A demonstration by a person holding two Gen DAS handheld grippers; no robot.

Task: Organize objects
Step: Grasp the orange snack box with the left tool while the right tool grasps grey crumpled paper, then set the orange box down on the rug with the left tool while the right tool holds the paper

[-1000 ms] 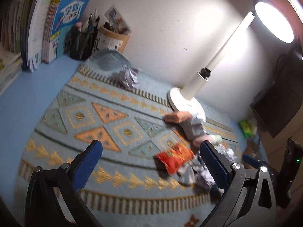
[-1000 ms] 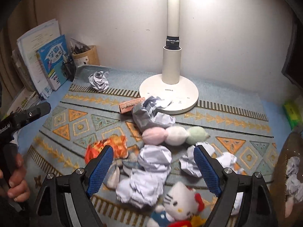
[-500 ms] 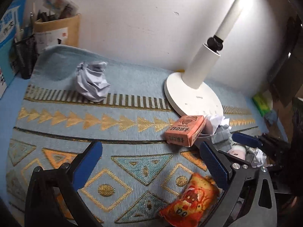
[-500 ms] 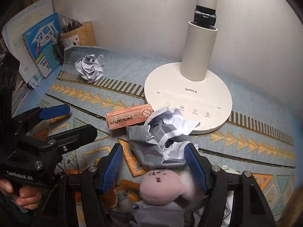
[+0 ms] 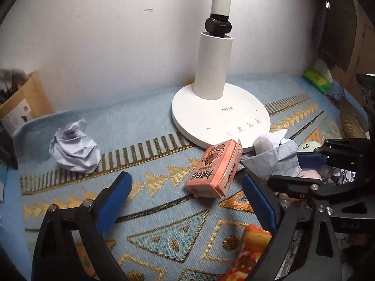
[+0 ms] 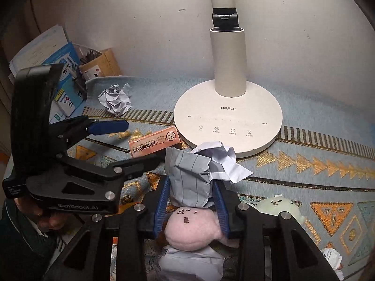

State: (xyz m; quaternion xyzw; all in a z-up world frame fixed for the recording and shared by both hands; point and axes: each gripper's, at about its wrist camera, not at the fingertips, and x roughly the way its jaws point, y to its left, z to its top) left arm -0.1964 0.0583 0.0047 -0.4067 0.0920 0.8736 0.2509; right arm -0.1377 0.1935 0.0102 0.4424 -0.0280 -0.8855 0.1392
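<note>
Below my right gripper (image 6: 190, 201), just closing onto crumpled paper (image 6: 189, 182), plush toys (image 6: 192, 229) sit half-hidden; my left gripper (image 5: 187, 201), narrowing, holds nothing.

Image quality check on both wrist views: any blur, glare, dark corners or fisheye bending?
Left wrist view: sharp, heavy fisheye bend, black corners, right side dim; the lamp base is evenly lit without glare. Right wrist view: also sharp, same vignette, the mat's stripes curve; the crumpled paper in the right claw is partly shadowed.
</note>
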